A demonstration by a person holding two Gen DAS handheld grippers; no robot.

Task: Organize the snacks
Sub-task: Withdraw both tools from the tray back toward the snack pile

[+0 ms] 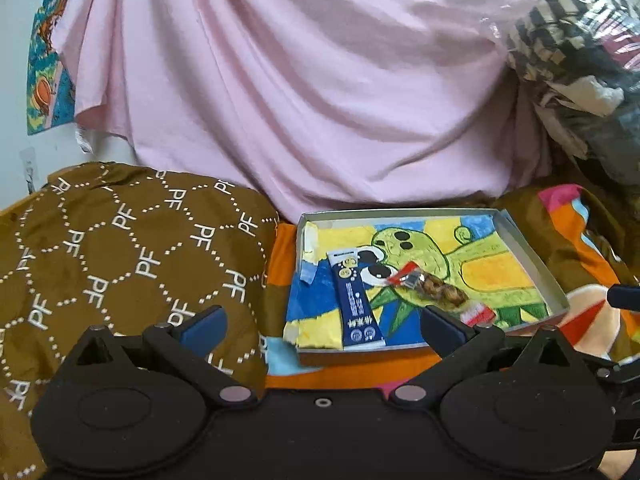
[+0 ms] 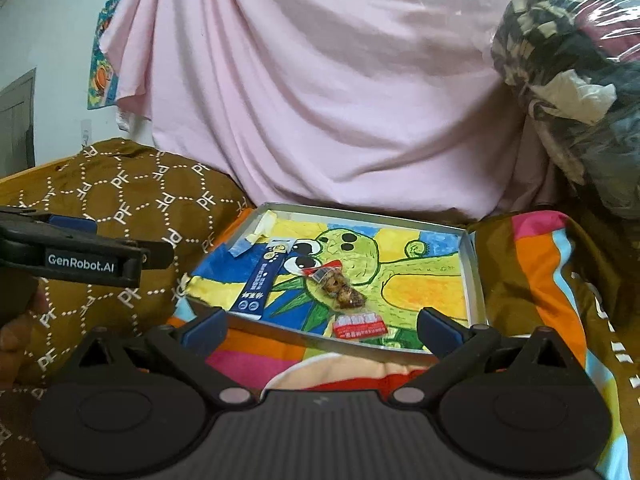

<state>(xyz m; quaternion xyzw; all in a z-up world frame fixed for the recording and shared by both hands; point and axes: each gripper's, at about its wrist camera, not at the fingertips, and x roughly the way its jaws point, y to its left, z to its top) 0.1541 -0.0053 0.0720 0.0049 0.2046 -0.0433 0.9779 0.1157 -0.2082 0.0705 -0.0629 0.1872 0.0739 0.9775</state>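
Observation:
A shallow tray (image 1: 532,258) (image 2: 477,276), lined with a bright cartoon drawing, lies on a colourful blanket. A dark blue stick packet (image 1: 356,300) (image 2: 262,280) rests inside it on the left. Beside that packet lies a clear packet of brown twisted snack with red ends (image 1: 434,292) (image 2: 340,286). My left gripper (image 1: 324,324) is open just short of the tray's near edge, nothing between its fingers. My right gripper (image 2: 320,326) is also open and empty, before the tray's near rim. The left gripper's black housing (image 2: 88,258) shows at the left of the right wrist view.
A brown PF-patterned cushion (image 1: 120,260) (image 2: 120,200) lies left of the tray. A pink sheet (image 1: 300,100) hangs behind it. A plastic-wrapped bundle (image 1: 580,60) is piled at the right. The striped blanket (image 2: 540,280) runs on to the right. A hand (image 2: 16,332) shows at the left edge.

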